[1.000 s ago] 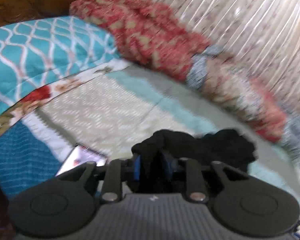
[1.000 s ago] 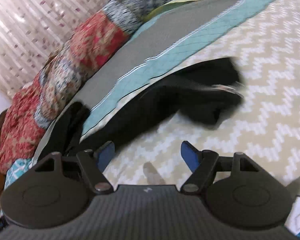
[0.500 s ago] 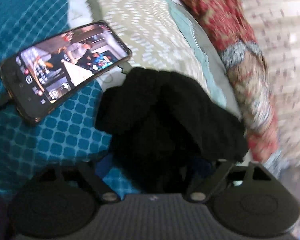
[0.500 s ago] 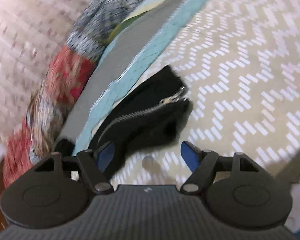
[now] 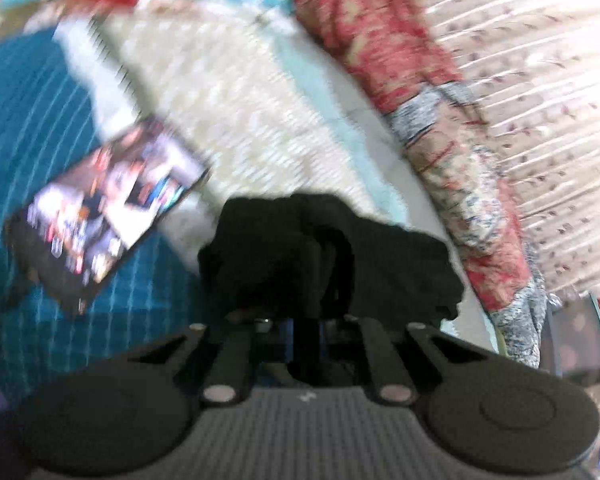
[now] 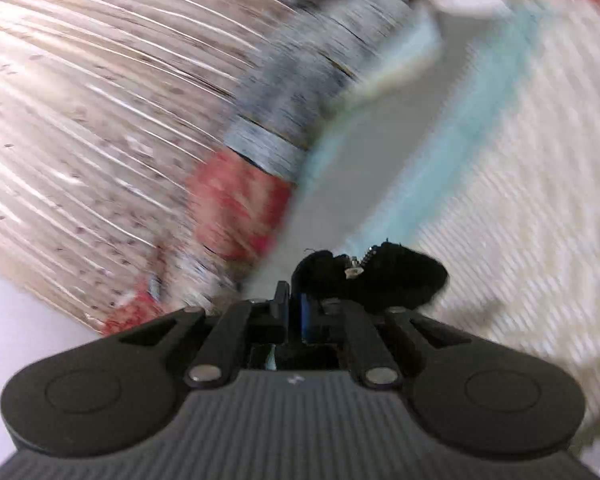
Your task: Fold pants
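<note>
My left gripper is clenched on a bunched fold of the black fabric pants, which hang crumpled just beyond its fingers over the cream zigzag bedspread. A lit smartphone lies to the left on a teal quilted cover. My right gripper is clamped on the pants' zipper end, near the bedspread's pale blue border. Both views are blurred.

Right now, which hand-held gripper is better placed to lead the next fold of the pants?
Probably the right hand-held gripper: it pinches the black pants at the zipper. The left hand-held gripper is buried in bunched fabric beside the phone.
</note>
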Tool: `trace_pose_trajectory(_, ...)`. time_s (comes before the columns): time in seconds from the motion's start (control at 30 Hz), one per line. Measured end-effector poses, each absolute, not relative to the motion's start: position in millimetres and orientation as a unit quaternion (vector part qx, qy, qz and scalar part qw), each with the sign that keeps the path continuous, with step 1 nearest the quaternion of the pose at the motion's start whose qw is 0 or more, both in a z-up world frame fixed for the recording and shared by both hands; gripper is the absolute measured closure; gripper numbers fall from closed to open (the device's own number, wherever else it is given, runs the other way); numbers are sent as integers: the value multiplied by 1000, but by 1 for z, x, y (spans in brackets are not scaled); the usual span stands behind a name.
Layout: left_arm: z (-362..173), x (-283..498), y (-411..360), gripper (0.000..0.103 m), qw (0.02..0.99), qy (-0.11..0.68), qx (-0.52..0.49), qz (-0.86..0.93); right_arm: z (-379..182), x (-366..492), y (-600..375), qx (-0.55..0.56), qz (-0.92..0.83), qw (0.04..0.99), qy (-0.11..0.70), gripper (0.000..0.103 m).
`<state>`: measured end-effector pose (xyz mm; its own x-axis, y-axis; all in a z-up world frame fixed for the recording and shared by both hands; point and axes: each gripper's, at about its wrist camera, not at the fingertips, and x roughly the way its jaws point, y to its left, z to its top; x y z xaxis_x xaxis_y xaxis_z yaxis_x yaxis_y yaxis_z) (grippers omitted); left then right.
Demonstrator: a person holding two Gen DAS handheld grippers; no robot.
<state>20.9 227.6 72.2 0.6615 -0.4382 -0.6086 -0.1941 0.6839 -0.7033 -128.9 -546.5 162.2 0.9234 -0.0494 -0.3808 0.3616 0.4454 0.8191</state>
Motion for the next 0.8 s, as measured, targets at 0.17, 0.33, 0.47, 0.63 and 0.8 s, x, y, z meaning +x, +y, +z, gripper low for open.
trace_pose_trajectory(0.17,81,36,229,94,836,404,-371,-31,197,-61,-576,432,-203,868,139,81)
trace_pose_trajectory(0.33,65,35,220,94,831,427,-356,-19,129,-49,-585,404,-256,848,228,52)
trace_pose_trajectory(0.47,49,32,223,94,820,449,-355,-7,71,-96,-576,417,-249,836,256,51)
trace_pose_trajectory(0.63,51,29,224,94,817,448,-364,-3,32,-113,-579,484,-259,797,251,47)
trace_pose_trajectory(0.8,65,26,214,94,826,442,-349,-7,44,-81,-579,463,-270,796,280,93)
